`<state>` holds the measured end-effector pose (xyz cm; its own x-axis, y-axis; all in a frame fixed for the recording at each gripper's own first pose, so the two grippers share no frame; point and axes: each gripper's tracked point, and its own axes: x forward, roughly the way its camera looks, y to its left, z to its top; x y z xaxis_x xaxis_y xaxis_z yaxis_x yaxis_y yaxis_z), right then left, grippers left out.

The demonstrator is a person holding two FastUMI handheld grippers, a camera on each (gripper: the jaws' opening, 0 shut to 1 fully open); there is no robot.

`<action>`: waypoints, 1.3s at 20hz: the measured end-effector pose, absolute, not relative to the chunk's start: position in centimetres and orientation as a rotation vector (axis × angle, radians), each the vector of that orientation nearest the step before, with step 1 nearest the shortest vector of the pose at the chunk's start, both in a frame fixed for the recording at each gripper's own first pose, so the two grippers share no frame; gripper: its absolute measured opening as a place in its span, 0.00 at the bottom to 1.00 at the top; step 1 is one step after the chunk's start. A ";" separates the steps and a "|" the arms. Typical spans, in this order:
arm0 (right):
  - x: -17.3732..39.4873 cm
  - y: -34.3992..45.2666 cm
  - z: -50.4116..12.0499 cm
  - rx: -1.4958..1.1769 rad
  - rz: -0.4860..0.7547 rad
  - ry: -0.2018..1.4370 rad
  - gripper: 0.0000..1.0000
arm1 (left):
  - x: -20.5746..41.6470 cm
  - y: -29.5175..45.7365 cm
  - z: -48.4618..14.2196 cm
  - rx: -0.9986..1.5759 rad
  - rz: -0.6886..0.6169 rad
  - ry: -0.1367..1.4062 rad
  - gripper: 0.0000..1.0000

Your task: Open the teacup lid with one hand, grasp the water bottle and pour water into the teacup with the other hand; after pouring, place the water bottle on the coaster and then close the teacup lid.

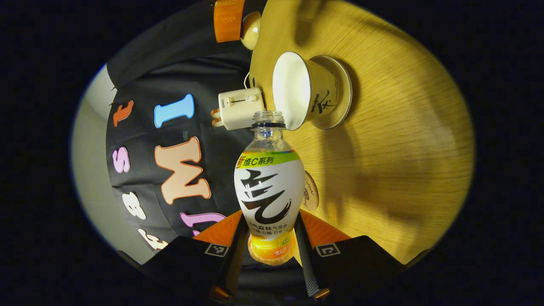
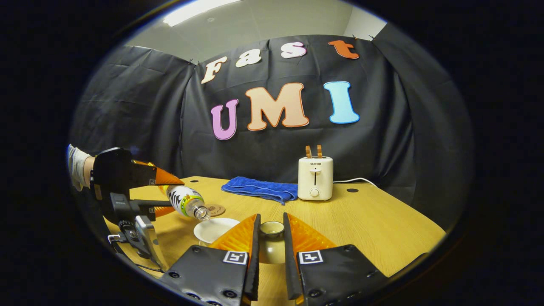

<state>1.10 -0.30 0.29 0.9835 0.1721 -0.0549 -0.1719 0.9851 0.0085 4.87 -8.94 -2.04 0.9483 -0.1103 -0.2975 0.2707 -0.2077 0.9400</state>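
The left gripper (image 1: 270,238) has its two fingers pressed on the lower body of the water bottle (image 1: 269,191), so the jaws are clamped on it. The bottle is tilted far over, and its open mouth is just at the rim of the teacup (image 1: 297,91), which stands open on its saucer (image 1: 340,95). The right gripper (image 2: 271,238) has its jaws closed on the teacup lid (image 2: 272,231), held away from the teacup on the side nearer the toaster (image 2: 315,178).

The step in hand looks like the pouring. To do it well, I think the mouth should stay over the inside of the teacup, not on its rim, and the tilt should grow slowly, so the water does not run down the outside to the saucer.

The left gripper view gives the mouth against the teacup's rim, and the coaster (image 1: 310,191) partly hidden behind the bottle. The right gripper view gives what it cannot: the bottle from the side, a blue cloth (image 2: 260,189) beyond the teacup beside the toaster, and the hand (image 2: 78,165) holding the left gripper
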 end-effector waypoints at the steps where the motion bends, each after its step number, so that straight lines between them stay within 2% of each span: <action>1: 1.1 -0.3 0.3 0.002 0.173 0.054 0.29 | 4.9 -9.0 -2.0 1.761 -0.351 0.120 0.59; 5: 1.2 -0.4 0.1 -0.006 0.175 0.052 0.31 | 4.8 -9.1 -1.6 1.821 -0.352 0.123 0.58; 15: 1.4 -0.9 -0.4 0.004 0.173 0.061 0.27 | 5.2 -9.6 0.3 1.939 -0.355 0.113 0.59; 17: 1.6 -0.9 -0.7 0.005 0.176 0.067 0.31 | 5.2 -9.9 1.1 1.975 -0.356 0.108 0.59; 20: 1.7 -0.8 -1.0 0.013 0.177 0.077 0.29 | 5.3 -10.3 2.3 2.029 -0.364 0.093 0.59; 23: 1.7 -0.7 -1.0 0.012 0.181 0.077 0.31 | 5.4 -10.8 4.0 2.079 -0.355 0.075 0.59; 25: 1.6 -0.7 -1.0 0.008 0.184 0.075 0.27 | 5.4 -10.9 4.9 2.120 -0.350 0.078 0.59; 26: 1.5 -0.7 -1.0 0.004 0.183 0.076 0.29 | 5.3 -11.2 5.2 2.136 -0.352 0.074 0.59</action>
